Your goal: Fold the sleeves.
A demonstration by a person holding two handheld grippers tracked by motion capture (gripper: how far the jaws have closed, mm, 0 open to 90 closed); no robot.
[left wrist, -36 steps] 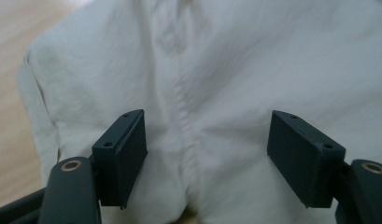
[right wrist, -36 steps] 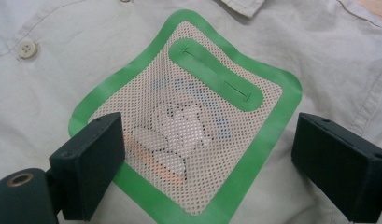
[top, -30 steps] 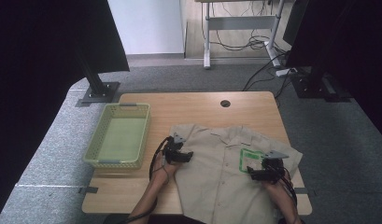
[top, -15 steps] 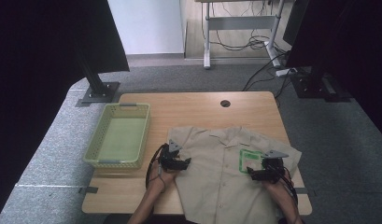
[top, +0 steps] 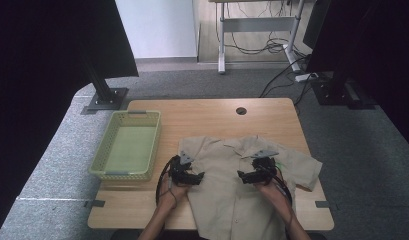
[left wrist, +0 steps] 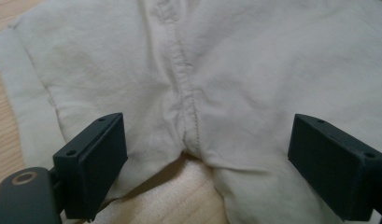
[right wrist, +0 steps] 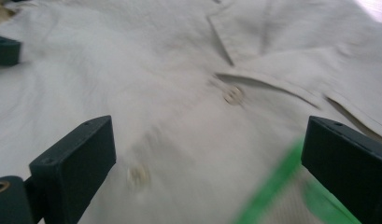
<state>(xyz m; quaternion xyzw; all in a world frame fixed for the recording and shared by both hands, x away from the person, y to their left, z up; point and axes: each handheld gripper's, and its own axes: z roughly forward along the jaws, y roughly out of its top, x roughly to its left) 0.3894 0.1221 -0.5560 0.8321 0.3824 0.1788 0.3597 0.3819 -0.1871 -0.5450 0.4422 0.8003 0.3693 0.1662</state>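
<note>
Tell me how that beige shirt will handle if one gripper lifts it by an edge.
The shirt looks like thin cloth with soft folds, so it would probably droop and trail rather than hold its shape. It likely weighs little. Spread wide over the table, it may drag and bunch when pulled.
</note>
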